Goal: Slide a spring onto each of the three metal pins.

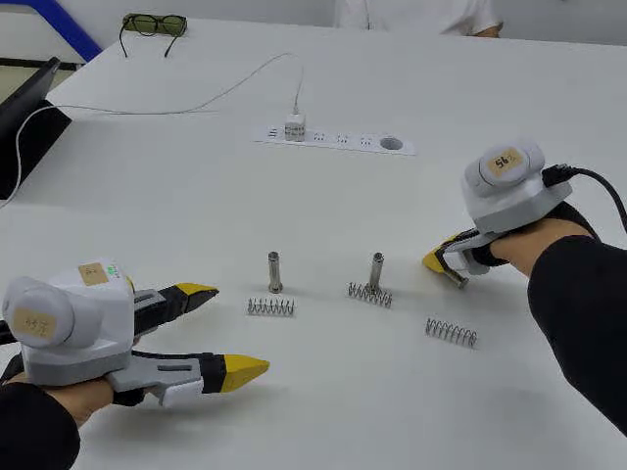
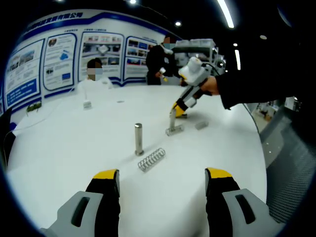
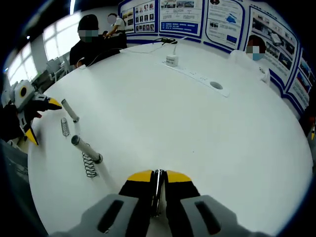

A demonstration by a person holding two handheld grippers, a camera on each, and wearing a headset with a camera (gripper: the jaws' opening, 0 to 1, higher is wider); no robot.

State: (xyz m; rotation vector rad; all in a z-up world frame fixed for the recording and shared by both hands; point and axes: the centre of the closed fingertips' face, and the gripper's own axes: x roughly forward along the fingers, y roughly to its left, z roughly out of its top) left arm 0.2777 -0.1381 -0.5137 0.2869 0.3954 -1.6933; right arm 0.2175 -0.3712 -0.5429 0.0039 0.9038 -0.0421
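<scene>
The left gripper (image 1: 237, 328) is hovering at 8 o'clock over the table (image 1: 323, 401), jaws spread wide, holding nothing. The right gripper (image 1: 443, 266), at 3 o'clock, is pinching a slim metal piece (image 1: 456, 277) between jaws pressed together. At mid-table the left pin (image 1: 274, 271) is standing upright with a spring (image 1: 270, 307) lying at its 6 o'clock. The right pin (image 1: 376, 270) is standing with a second spring (image 1: 369, 294) just beside its foot, and a third spring (image 1: 451, 333) is lying apart at its 4 o'clock
</scene>
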